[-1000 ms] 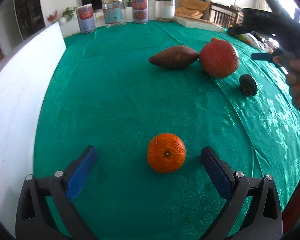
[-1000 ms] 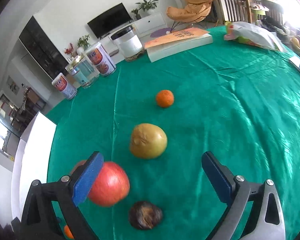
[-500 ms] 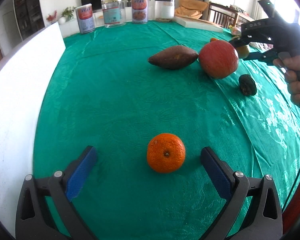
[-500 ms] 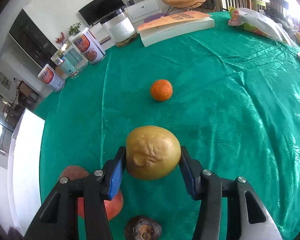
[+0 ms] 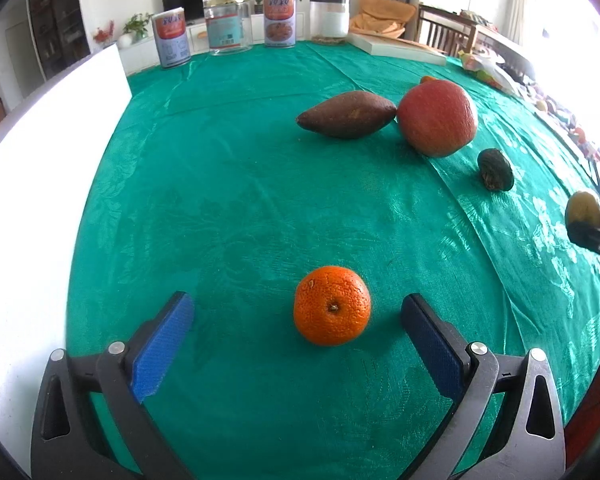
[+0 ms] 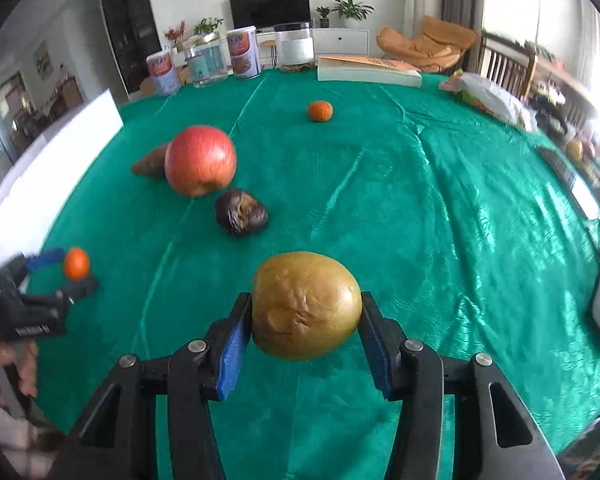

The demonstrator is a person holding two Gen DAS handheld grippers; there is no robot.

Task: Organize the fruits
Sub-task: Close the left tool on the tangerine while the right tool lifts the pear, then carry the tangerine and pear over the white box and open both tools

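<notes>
My right gripper (image 6: pixel 305 302) is shut on a yellow-brown round fruit (image 6: pixel 306 306), with both blue pads pressed on its sides over the green tablecloth (image 6: pixel 440 208). That fruit (image 5: pixel 585 208) also shows at the right edge of the left wrist view. My left gripper (image 5: pixel 296 302) stands open on the cloth, with an orange (image 5: pixel 332 306) between its fingers and untouched. A red apple (image 6: pixel 200 160), a sweet potato (image 6: pixel 150 164) and a dark wrinkled fruit (image 6: pixel 240 212) lie to the left of the held fruit. A second orange (image 6: pixel 320 111) lies farther back.
Several cans and jars (image 5: pixel 236 24) line the table's far edge beside a flat white box (image 6: pixel 368 72). A white board (image 5: pixel 40 184) covers the left side. A plastic bag (image 6: pixel 488 96) and small clutter sit at the right edge. A hand (image 6: pixel 16 364) holds the left gripper.
The right gripper closed on the yellow-brown fruit, then carried it away from the apple to the right and rolled. The left gripper and its orange stayed put.
</notes>
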